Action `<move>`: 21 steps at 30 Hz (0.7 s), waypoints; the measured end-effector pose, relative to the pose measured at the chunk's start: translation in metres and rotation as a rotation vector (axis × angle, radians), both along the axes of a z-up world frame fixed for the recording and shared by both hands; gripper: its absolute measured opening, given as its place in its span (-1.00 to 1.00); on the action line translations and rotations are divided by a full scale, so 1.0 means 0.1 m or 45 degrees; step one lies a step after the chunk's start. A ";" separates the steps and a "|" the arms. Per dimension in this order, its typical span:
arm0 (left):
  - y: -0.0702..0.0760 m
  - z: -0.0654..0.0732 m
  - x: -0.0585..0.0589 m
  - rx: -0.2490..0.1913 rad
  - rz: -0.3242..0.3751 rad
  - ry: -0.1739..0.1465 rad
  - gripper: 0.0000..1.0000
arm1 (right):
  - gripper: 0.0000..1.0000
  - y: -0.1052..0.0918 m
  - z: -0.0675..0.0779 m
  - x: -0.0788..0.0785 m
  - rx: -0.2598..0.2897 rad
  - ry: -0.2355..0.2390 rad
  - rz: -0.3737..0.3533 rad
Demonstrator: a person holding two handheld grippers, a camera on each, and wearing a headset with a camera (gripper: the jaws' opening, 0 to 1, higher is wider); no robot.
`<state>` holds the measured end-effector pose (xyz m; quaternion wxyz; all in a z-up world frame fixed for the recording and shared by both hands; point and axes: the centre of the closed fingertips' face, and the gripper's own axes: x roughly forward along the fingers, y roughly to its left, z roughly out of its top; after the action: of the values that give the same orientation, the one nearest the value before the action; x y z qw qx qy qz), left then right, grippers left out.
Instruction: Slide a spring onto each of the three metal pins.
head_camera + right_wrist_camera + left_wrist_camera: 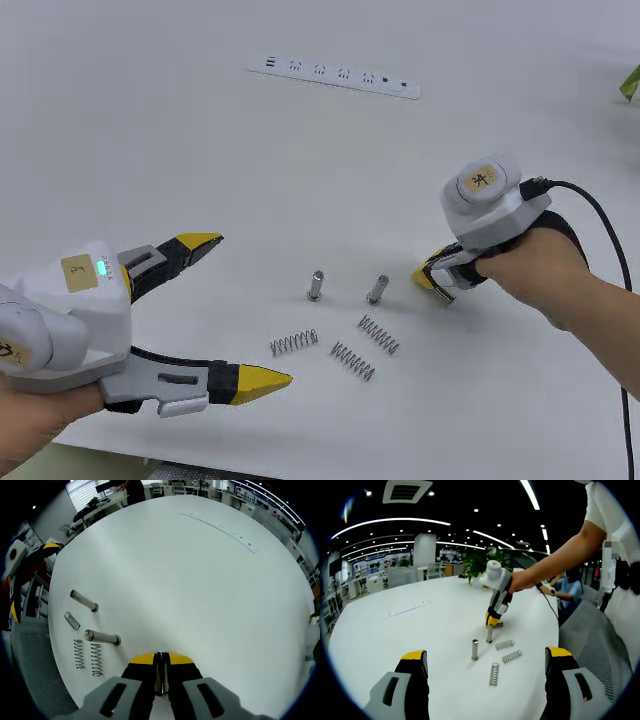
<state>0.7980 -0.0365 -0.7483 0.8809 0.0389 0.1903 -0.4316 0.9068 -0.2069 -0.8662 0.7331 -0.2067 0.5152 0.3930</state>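
A: Where are the pins & springs vs the grippers?
B: Left pin [316, 285] & right pin [378, 290] stand upright on the table [200, 150]; three springs [352, 361] lie flat just in front, btwn both grippers
A: Grippers?
B: Right gripper [438, 285] closed on a third pin [160, 672], tip at the table, just right of the standing pair. Left gripper [250, 310] wide open, empty, prob. the one to fetch a spring

On the white table [200, 150] two pins [316, 285] stand upright, with three springs [352, 361] lying just in front. The right gripper [430, 280] pinches a third pin [445, 295] down at the tabletop. The left gripper [235, 310] hovers, jaws wide apart. A power strip [333, 76] lies farther back.
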 end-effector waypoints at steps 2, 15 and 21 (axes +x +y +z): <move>-0.01 0.01 0.00 -0.003 0.001 0.000 0.98 | -0.82 0.00 0.00 -0.01 -0.003 -0.004 0.008; -0.04 0.03 0.01 -0.008 -0.002 -0.003 0.98 | -0.82 0.00 0.09 -0.01 0.023 -0.032 0.034; -0.07 0.05 0.00 -0.007 -0.008 -0.004 0.99 | -0.82 -0.01 0.16 -0.04 0.043 -0.050 0.028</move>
<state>0.7977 -0.0433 -0.7430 0.8799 0.0380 0.1876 -0.4349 0.9030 -0.2084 -0.8501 0.7422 -0.2075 0.4916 0.4056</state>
